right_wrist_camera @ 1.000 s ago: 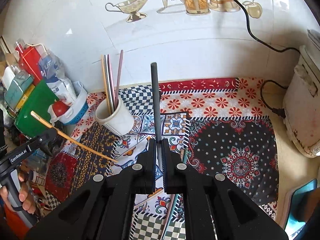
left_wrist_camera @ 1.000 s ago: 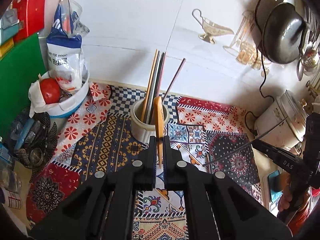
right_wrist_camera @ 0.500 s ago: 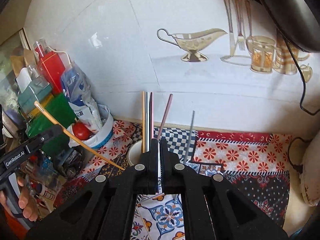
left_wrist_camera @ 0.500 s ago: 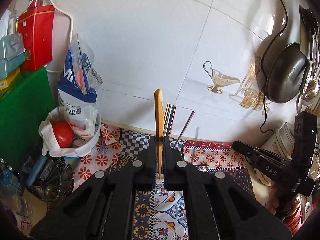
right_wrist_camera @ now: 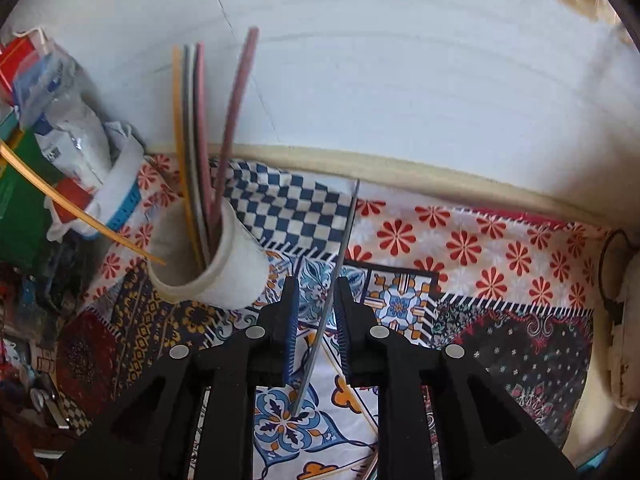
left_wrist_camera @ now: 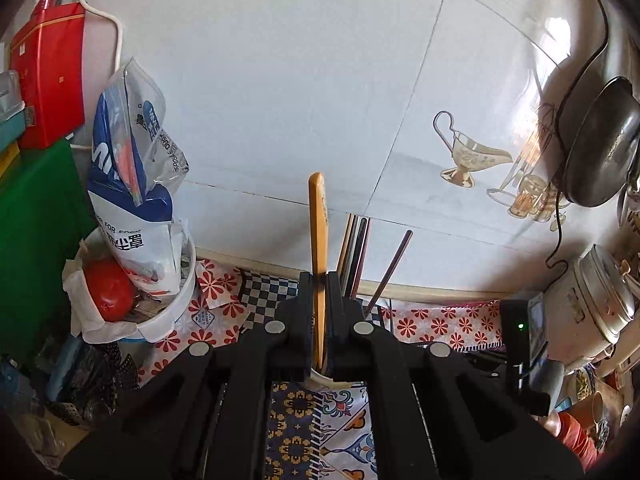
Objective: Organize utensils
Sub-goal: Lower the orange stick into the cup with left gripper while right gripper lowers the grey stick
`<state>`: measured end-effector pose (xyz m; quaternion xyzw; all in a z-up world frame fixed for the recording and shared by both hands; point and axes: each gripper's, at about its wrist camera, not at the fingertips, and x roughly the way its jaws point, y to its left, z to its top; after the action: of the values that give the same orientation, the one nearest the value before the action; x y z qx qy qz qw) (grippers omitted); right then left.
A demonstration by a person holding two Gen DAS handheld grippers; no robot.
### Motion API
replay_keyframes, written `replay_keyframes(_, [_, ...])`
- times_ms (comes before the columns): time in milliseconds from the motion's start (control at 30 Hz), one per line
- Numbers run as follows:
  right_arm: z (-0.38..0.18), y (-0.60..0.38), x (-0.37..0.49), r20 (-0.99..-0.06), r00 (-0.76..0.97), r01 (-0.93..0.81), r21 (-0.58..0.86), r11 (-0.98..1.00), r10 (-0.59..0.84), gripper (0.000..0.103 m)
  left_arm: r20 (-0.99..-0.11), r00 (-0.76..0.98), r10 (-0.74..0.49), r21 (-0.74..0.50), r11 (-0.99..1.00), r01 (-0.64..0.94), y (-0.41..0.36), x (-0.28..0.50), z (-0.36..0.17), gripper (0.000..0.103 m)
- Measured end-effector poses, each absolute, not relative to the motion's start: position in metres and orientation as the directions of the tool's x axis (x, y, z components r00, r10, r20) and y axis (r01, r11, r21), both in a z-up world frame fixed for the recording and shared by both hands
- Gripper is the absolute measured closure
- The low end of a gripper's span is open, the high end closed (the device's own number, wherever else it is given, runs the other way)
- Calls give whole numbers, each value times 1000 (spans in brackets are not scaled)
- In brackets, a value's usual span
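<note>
cup: white cup [right_wrist_camera: 208, 268] stands on the patterned bench [right_wrist_camera: 480, 248] near the wall, already holding several upright chopsticks [right_wrist_camera: 196, 140]; in the left view only its rim [left_wrist_camera: 320, 378] peeks out just below the tool tips.
left tool: left tool [left_wrist_camera: 320, 320] is clamped on a yellow chopstick [left_wrist_camera: 318, 232], long axis near upright, its lower end at or just inside the cup mouth; from the right view the same stick [right_wrist_camera: 80, 216] slants down toward the cup rim.
right tool: right tool [right_wrist_camera: 316, 316] has its jaws apart; a grey chopstick [right_wrist_camera: 336, 280] stands loose in the gap, touching neither pad as far as i can tell, tip low over the bench.
key relation: cup lies up and left of the right tool, well off the grey stick's line; left hand is clearly nearer.
judgement: yellow stick looks ready to drop in; grey one likely falls short.
</note>
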<state>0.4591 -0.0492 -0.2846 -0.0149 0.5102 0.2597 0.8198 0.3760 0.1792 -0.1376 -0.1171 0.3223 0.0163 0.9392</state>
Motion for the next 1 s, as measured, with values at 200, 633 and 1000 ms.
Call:
replay_keyframes(200, [-326, -44, 482, -879, 253, -383, 293, 876, 404, 83, -649, 760, -43, -182, 978, -100, 172, 396, -157, 99])
replay_keyframes(633, [-343, -26, 498, -879, 258, -383, 288, 878, 401, 94, -696, 717, -38, -143, 986, -87, 164, 408, -180, 99])
replay_keyframes(1000, [-281, -54, 468, -782, 392, -377, 343, 860, 484, 98, -726, 685, -62, -164, 983, -85, 169, 408, -191, 99])
